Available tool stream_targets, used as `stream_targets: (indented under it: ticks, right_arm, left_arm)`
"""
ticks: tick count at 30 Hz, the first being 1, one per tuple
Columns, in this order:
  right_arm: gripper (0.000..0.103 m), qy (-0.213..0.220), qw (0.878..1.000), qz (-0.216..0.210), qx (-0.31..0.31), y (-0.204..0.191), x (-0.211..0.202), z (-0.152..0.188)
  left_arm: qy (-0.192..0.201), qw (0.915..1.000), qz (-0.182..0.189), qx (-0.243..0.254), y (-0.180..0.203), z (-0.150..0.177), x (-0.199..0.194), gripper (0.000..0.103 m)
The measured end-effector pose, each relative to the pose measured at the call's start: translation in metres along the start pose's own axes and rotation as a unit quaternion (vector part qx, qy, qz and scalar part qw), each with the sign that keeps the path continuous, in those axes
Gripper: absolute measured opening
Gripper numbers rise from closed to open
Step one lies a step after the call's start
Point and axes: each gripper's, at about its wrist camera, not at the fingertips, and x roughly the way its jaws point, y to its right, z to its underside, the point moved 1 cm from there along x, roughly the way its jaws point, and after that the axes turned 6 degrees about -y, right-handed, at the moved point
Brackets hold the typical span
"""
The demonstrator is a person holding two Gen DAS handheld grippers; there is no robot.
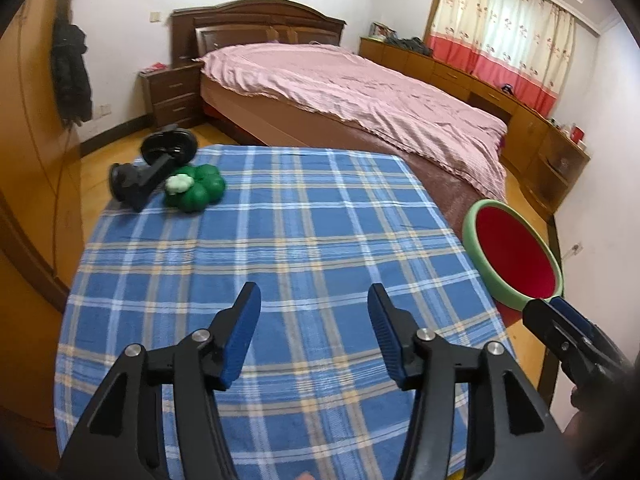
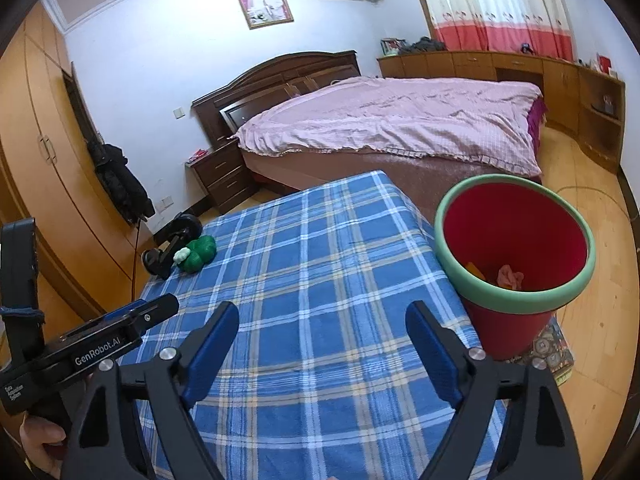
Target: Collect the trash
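Note:
A red bin with a green rim (image 2: 516, 264) stands on the floor right of the table (image 2: 320, 280); it holds a pink scrap (image 2: 510, 276) and something orange. It also shows in the left wrist view (image 1: 516, 256). A green pumpkin-like toy with a white top (image 1: 194, 188) lies at the table's far left corner, also seen in the right wrist view (image 2: 196, 254). My left gripper (image 1: 314, 300) is open and empty above the blue plaid cloth. My right gripper (image 2: 322, 320) is open and empty, beside the bin.
A black clamp stand (image 1: 152, 172) sits by the toy at the far left table edge. A bed with a pink cover (image 1: 360, 92) lies beyond the table. A wardrobe (image 2: 52, 168) stands at left, low cabinets (image 2: 560, 76) at right.

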Motion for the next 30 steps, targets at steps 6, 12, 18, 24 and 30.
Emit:
stream_targets:
  ticks: [6, 12, 18, 24, 30]
  right_arm:
    - [0.089, 0.004, 1.0, 0.005, -0.018, -0.011, 0.003, 0.006]
    - [0.09, 0.004, 1.0, 0.006, -0.026, -0.016, 0.005, 0.013]
    - [0.09, 0.006, 1.0, 0.011, -0.024, -0.015, 0.006, 0.014]
    - [0.09, 0.002, 1.0, 0.011, -0.019, -0.013, 0.008, 0.014]
    - [0.09, -0.003, 1.0, 0.011, -0.02, -0.012, 0.009, 0.015]
  left_arm:
    - [0.021, 0.9994, -0.022, -0.018, -0.011, 0.01, -0.007, 0.056]
    - [0.037, 0.998, -0.047, -0.021, -0.015, 0.016, -0.007, 0.056]
    - [0.041, 0.9977, -0.051, -0.017, -0.012, 0.021, -0.005, 0.056]
    - [0.041, 0.9974, -0.058, -0.011, -0.01, 0.023, -0.003, 0.056]
    - [0.042, 0.9971, -0.063, -0.012, -0.009, 0.024, -0.003, 0.056]
